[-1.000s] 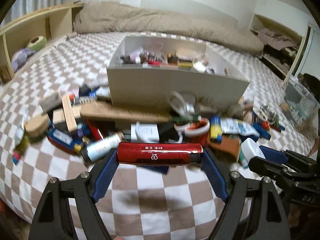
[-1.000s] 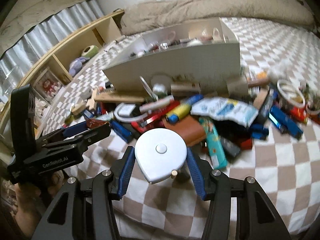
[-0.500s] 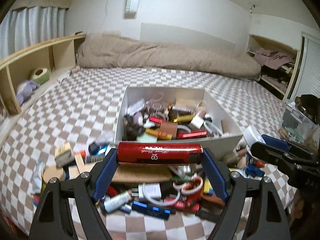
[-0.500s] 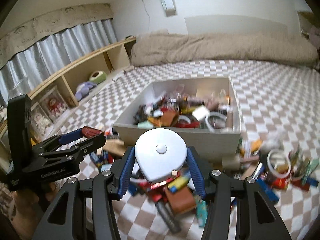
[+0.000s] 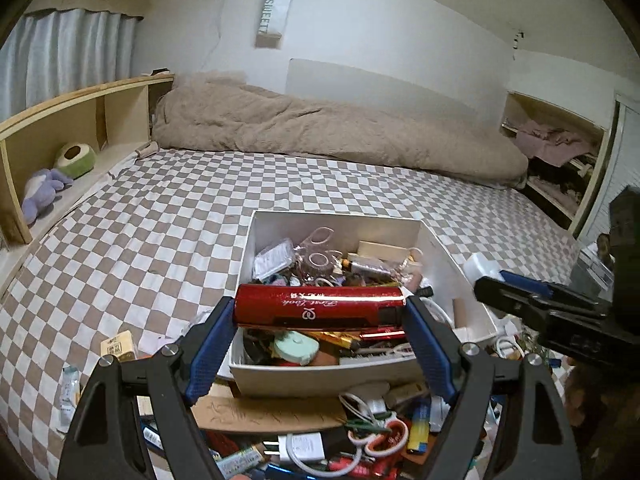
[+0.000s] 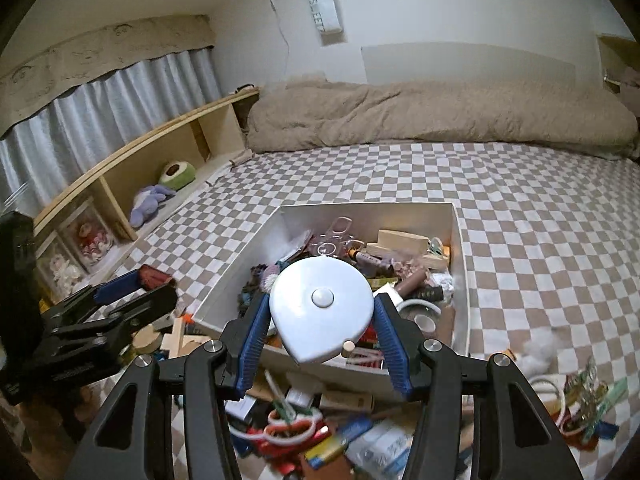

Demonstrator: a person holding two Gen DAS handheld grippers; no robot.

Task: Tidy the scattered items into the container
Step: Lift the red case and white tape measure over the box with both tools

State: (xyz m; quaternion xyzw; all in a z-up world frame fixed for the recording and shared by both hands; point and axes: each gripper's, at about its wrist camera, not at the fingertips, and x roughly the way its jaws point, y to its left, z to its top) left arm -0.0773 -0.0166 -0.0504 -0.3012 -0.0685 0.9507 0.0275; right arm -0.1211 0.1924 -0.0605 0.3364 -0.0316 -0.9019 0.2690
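In our left hand the left gripper is clamped on a red tube, which lies crosswise between the two blue pads with one end against each. The tube sits in the air above the near part of the white box, well clear of the bed. In our right hand the right gripper is closed tight on a white teardrop-shaped case with a small round button in its middle, its point aimed back toward us. The case hangs over the near wall of the same box. Each gripper shows in the other's view: the right one comes in from the right edge of the left view with the white case at its tip, and the left one comes in from the left edge of the right view with the red end of the tube between its pads. The box is already crowded with small things, among them a mint green disc, a wooden block and clear tape rolls. In front of the box a pile of loose items lies on the checked bedspread, including a charger with a white cable, scissors with red and white handles, and a flat strip of wood. A beige duvet lies along the far side of the bed, and a wooden shelf on the left holds soft toys.
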